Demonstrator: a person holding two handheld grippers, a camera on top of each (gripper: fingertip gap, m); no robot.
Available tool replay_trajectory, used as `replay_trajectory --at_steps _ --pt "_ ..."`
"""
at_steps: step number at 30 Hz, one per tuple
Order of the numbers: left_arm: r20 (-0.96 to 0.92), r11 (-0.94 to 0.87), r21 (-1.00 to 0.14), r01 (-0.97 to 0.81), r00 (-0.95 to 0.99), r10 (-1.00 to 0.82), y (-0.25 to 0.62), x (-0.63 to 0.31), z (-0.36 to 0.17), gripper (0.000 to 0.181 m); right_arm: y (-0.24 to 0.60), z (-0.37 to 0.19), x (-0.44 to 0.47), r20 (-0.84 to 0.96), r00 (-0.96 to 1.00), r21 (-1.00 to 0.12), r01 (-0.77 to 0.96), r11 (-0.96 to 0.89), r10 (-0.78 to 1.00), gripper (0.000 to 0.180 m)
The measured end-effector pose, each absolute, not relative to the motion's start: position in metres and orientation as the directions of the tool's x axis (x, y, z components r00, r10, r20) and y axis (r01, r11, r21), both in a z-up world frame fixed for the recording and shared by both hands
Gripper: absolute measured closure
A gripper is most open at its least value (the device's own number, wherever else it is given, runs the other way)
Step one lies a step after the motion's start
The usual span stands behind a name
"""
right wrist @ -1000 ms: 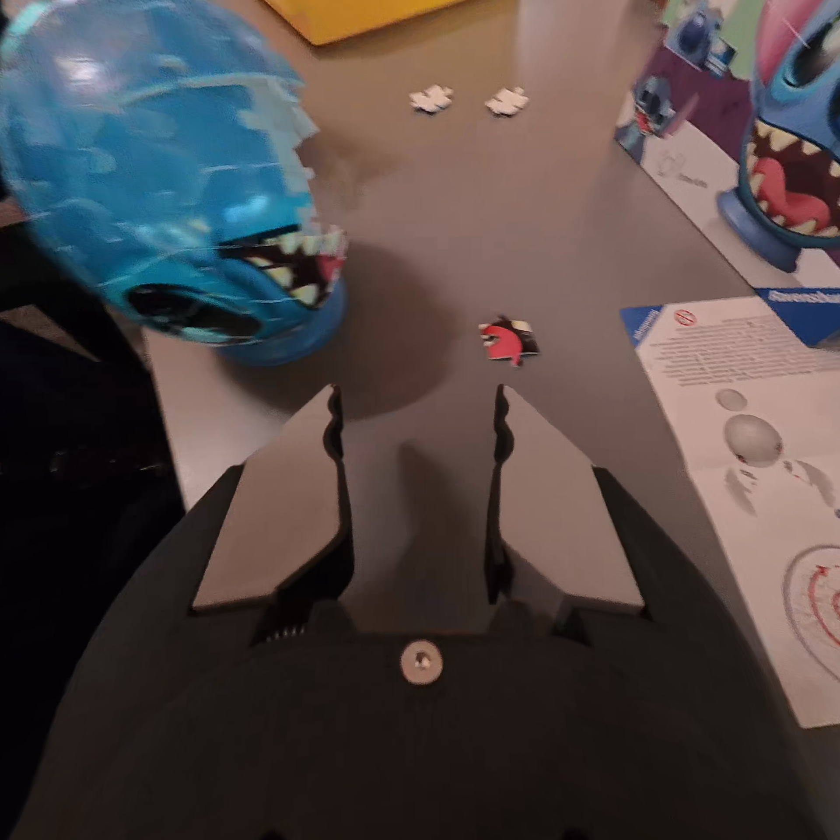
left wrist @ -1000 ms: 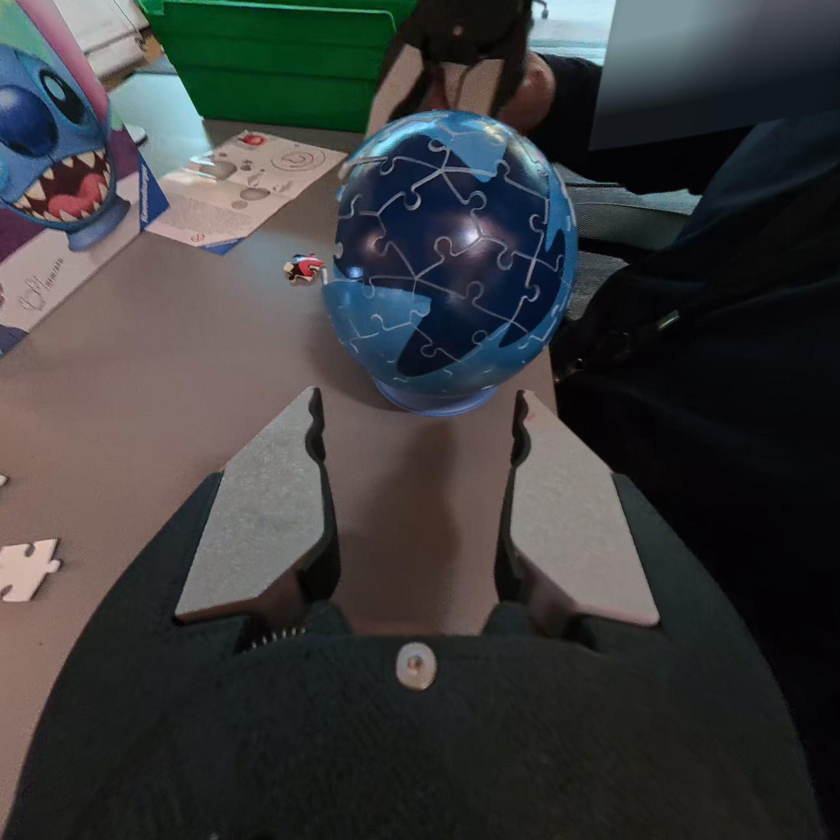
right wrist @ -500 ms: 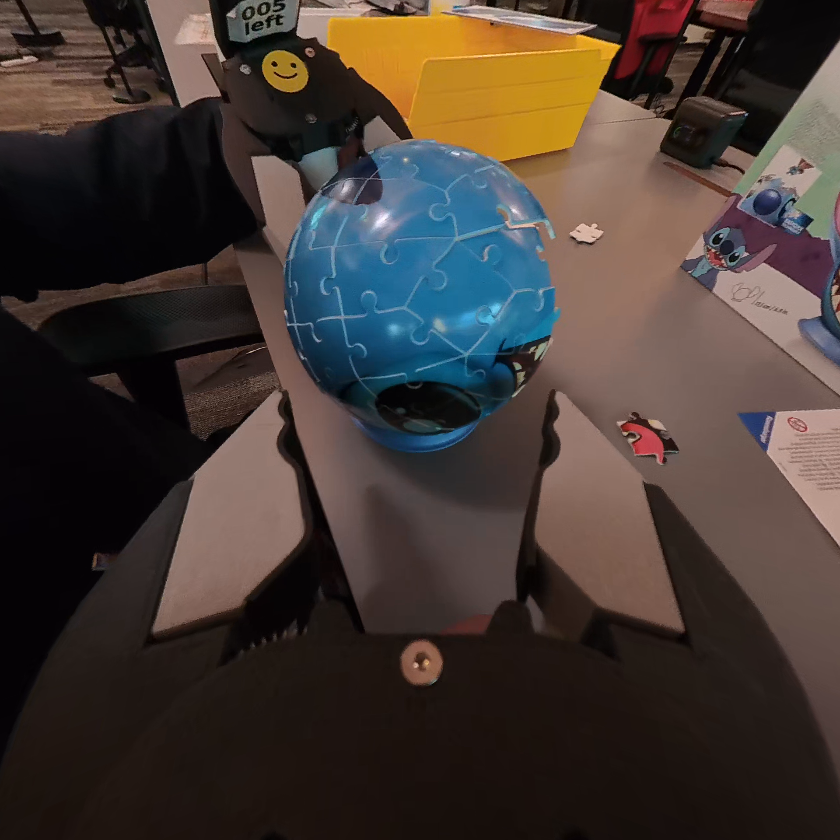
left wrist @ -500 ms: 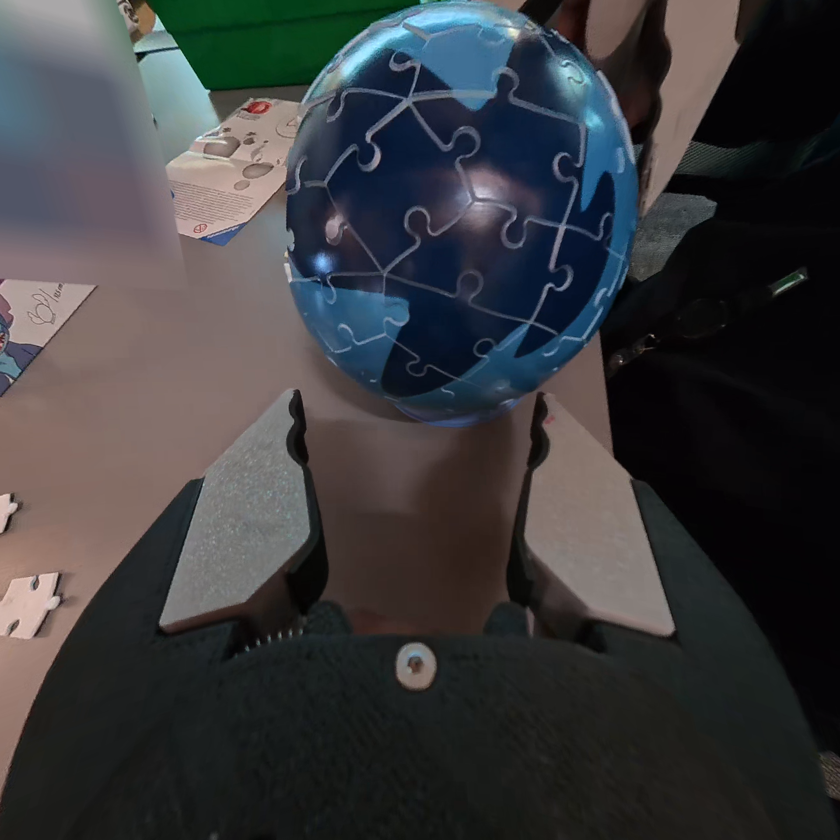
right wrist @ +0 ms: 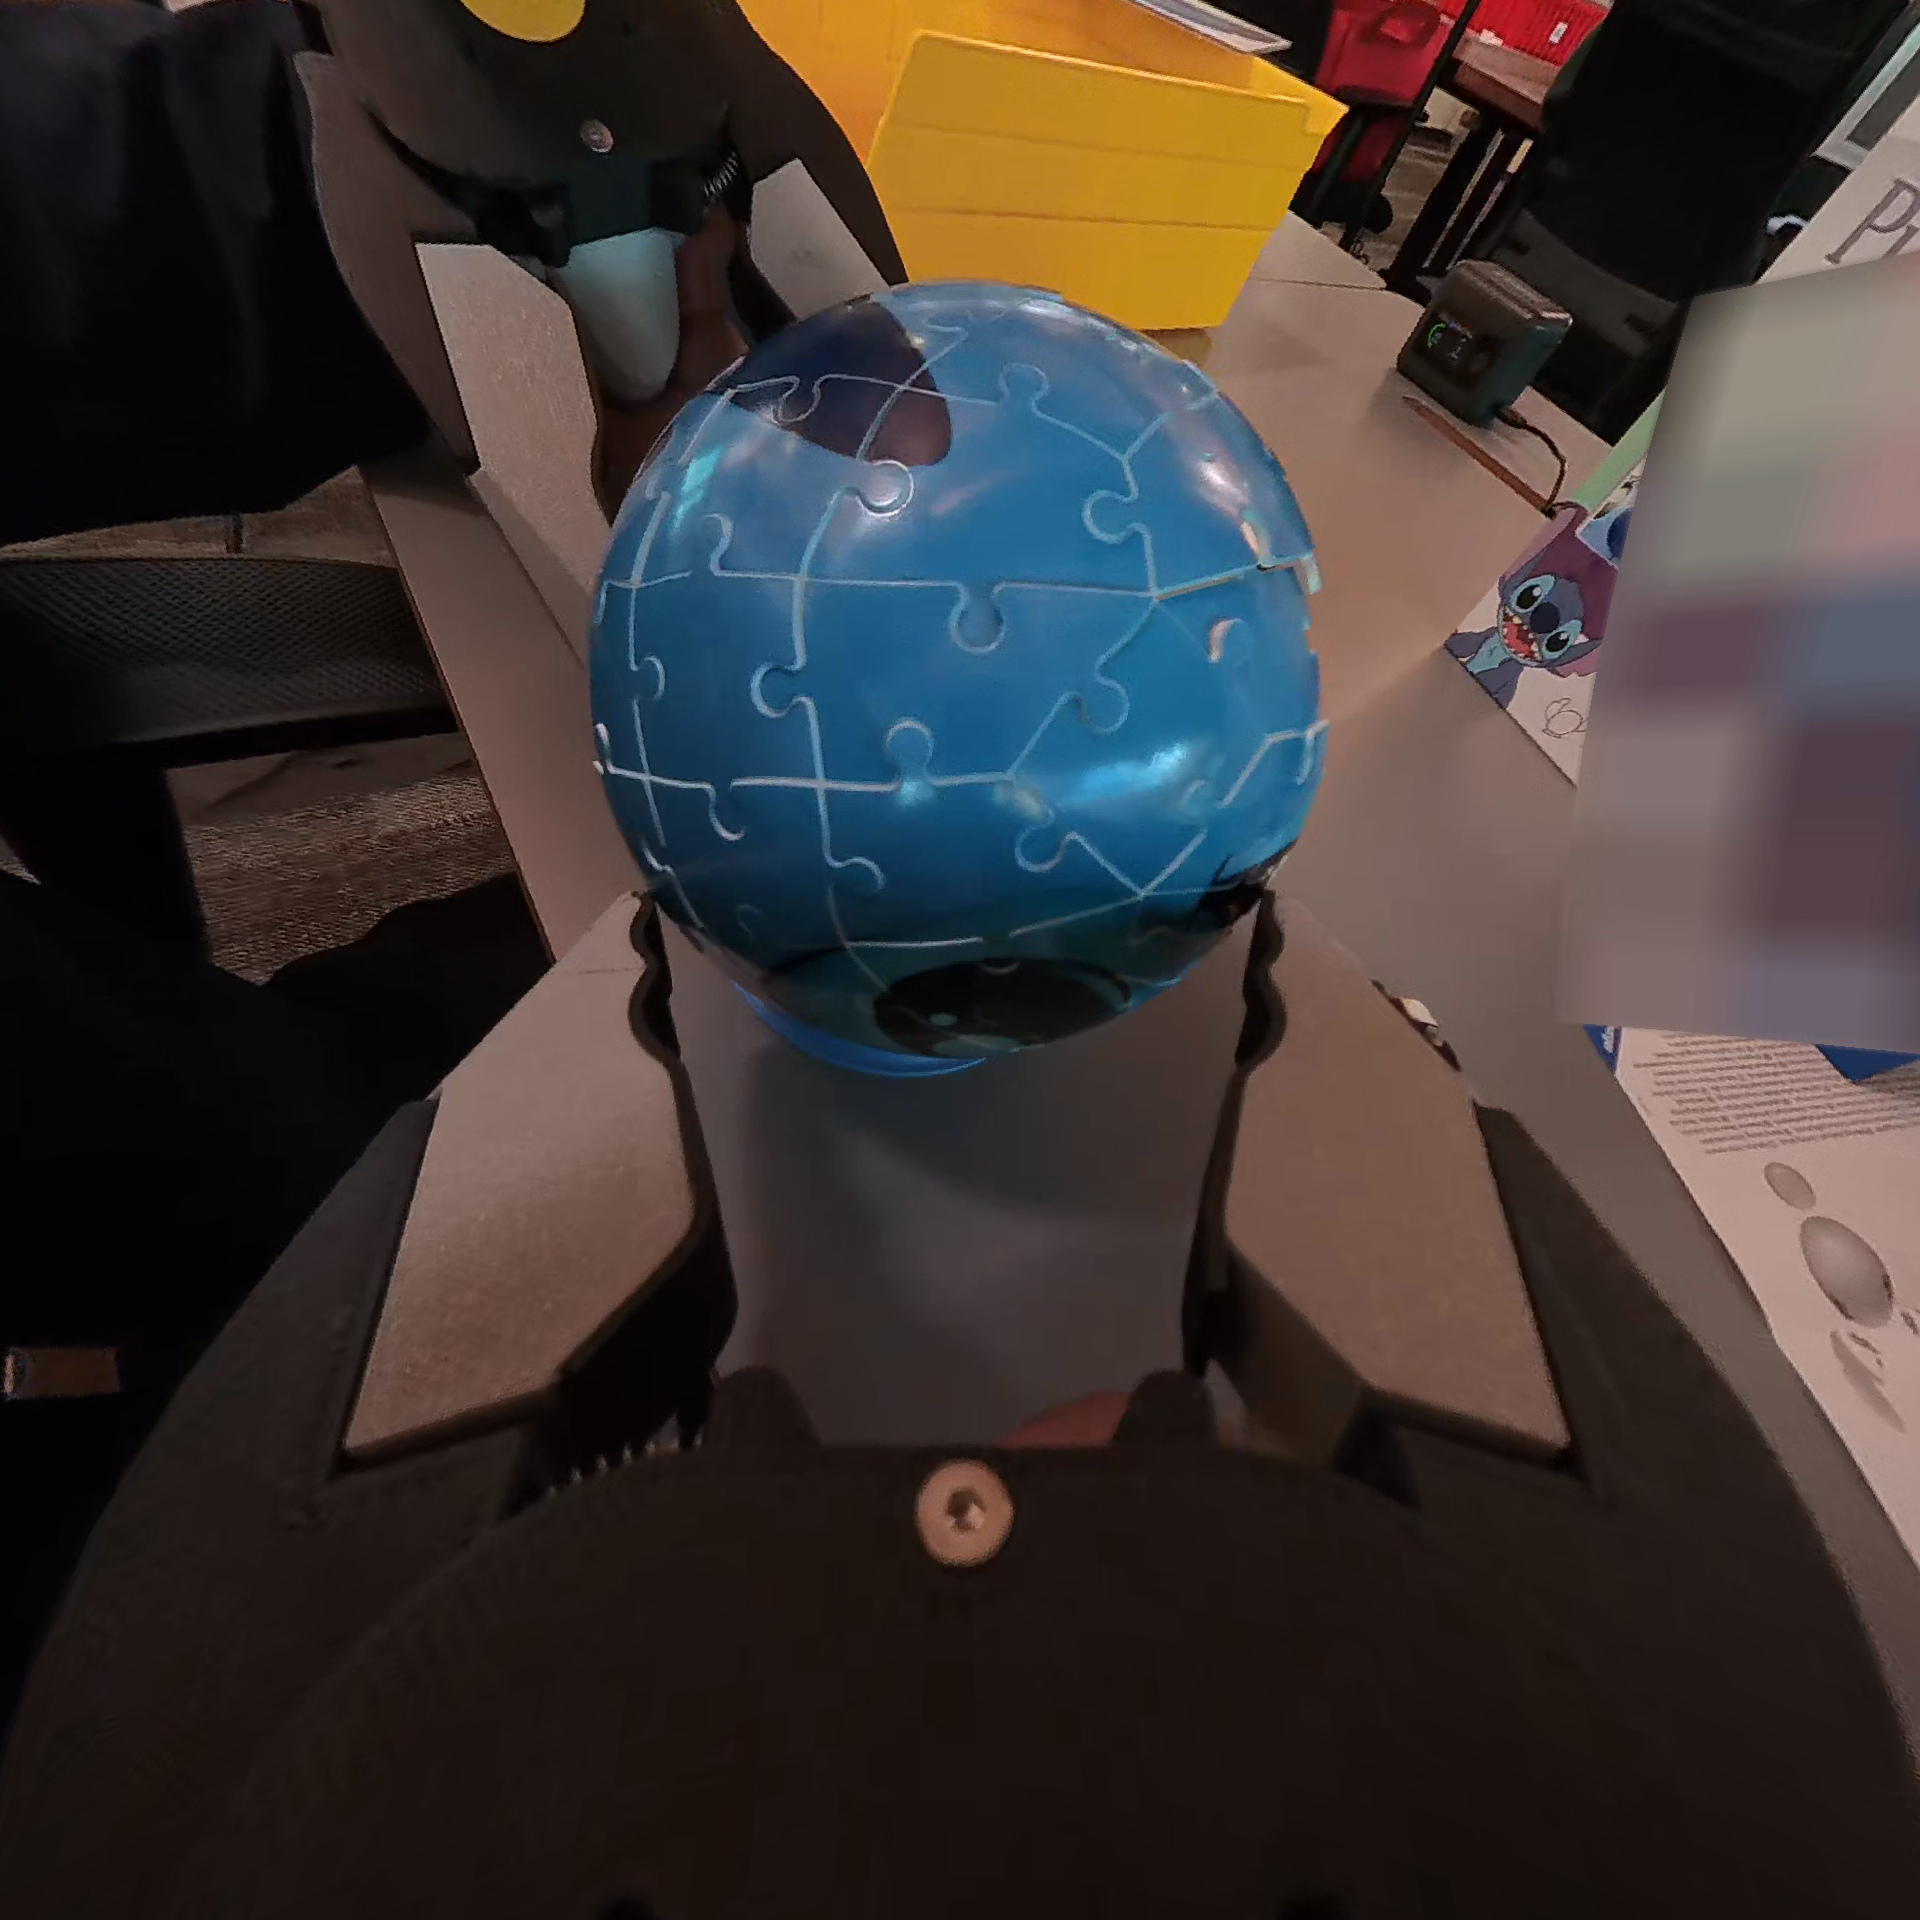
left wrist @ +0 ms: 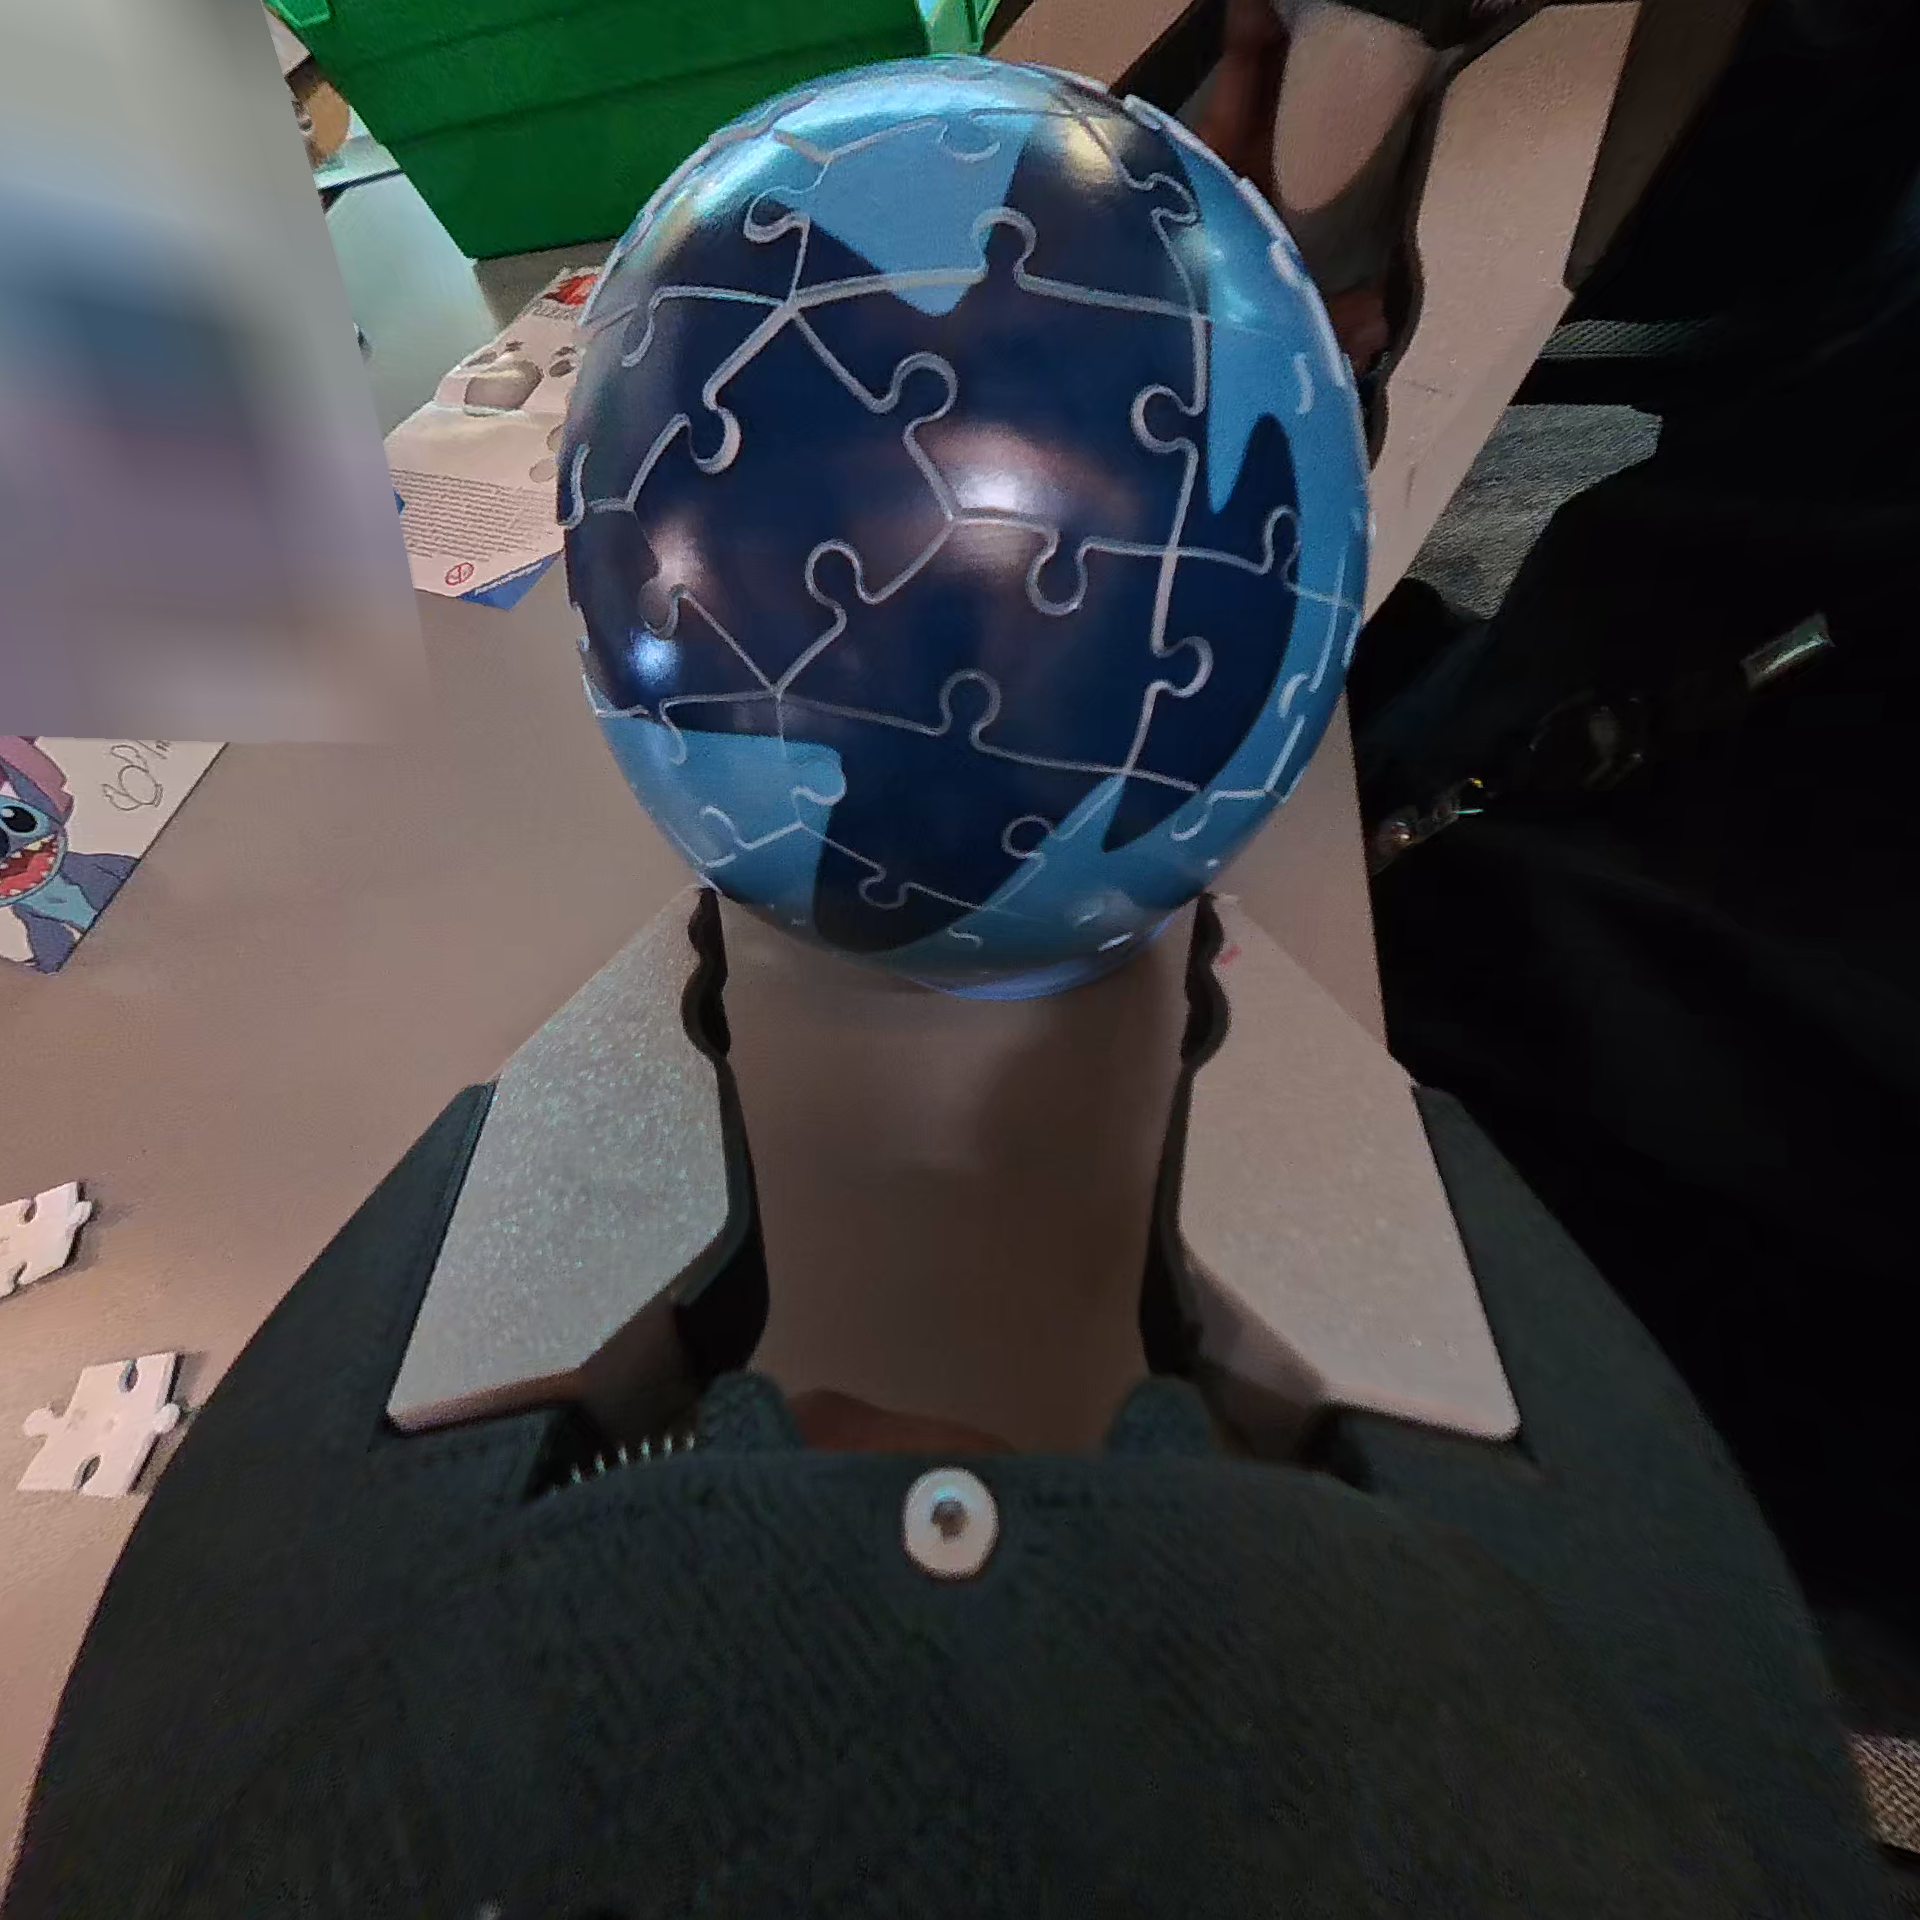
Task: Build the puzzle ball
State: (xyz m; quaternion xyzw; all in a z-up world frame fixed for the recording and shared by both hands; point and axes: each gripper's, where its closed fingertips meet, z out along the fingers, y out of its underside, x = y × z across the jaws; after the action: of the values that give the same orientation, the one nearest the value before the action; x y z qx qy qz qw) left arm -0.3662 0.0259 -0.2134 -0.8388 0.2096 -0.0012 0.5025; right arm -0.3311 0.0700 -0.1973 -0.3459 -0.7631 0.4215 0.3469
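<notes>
The blue puzzle ball (left wrist: 956, 540) stands on its blue base near the table's edge. Its dark blue side faces the left wrist view, and its light blue side (right wrist: 956, 644) faces the right wrist view. A jagged piece edge (right wrist: 1283, 561) shows at its upper right. My left gripper (left wrist: 956, 925) is open, with its tips at the ball's lower sides. My right gripper (right wrist: 954, 914) is open too, on the opposite side with its tips by the ball's lower sides. I cannot tell if either touches the ball. Each gripper shows behind the ball in the other's view (right wrist: 592, 156).
Two white loose pieces (left wrist: 104, 1418) lie on the grey table (left wrist: 312, 987) at my left. An instruction sheet (right wrist: 1787, 1195) and the puzzle box (left wrist: 62, 831) lie beyond the ball. A green bin (left wrist: 623, 104), a yellow bin (right wrist: 1091, 177) and a small black device (right wrist: 1481, 338) stand farther off.
Both grippers have closed in on the ball from opposite sides. The right gripper swung from the loose red piece to the ball. Both sets of jaws have opened wider.
</notes>
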Motion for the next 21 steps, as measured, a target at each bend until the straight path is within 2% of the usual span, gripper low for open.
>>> replay_trajectory --at_steps 14,21 --pt "-0.182 -0.448 -0.841 -0.302 0.939 -0.292 0.021 -0.365 -0.197 0.093 0.068 -0.201 -0.335 0.069 -0.604 -0.908 0.291 0.3 0.794 0.072" --pt "-0.101 -0.54 -0.816 -0.206 0.971 -0.217 0.018 -0.363 -0.189 0.094 0.065 -0.202 -0.336 -0.12 -0.664 -0.906 0.377 0.193 0.738 0.071"
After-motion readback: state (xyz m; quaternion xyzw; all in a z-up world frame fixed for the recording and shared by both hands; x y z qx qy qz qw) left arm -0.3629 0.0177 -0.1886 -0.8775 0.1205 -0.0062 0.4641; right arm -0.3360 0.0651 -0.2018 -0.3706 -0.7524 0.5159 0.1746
